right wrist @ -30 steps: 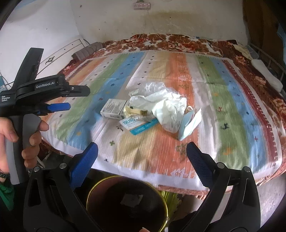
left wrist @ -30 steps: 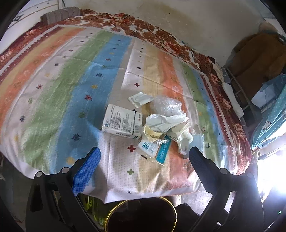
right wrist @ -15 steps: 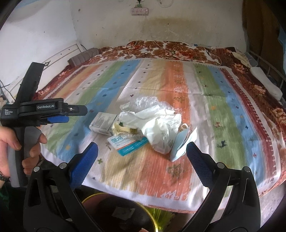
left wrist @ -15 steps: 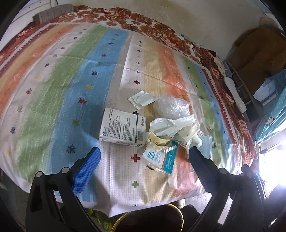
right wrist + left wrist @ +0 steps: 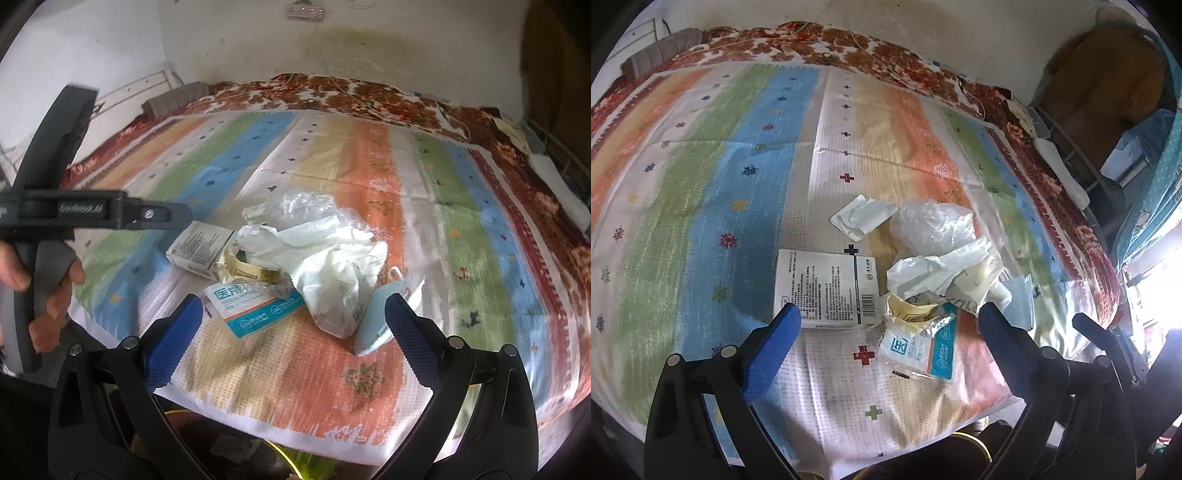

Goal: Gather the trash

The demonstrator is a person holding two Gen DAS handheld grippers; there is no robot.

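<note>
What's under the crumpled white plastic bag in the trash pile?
The white plastic bag overlaps a torn yellow wrapper and the blue-and-white mask packet, with a blue face mask at its right edge. Anything beneath its bulk is hidden.

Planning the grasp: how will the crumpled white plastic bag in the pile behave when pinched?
The crumpled white plastic bag looks thin and creased, so probably floppy and light. It overlaps the blue face mask, so lifting may drag that along.

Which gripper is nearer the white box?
Left. The left gripper hovers open with one fingertip over the white box; the right gripper is open over the crumpled bag, farther from it.
</note>
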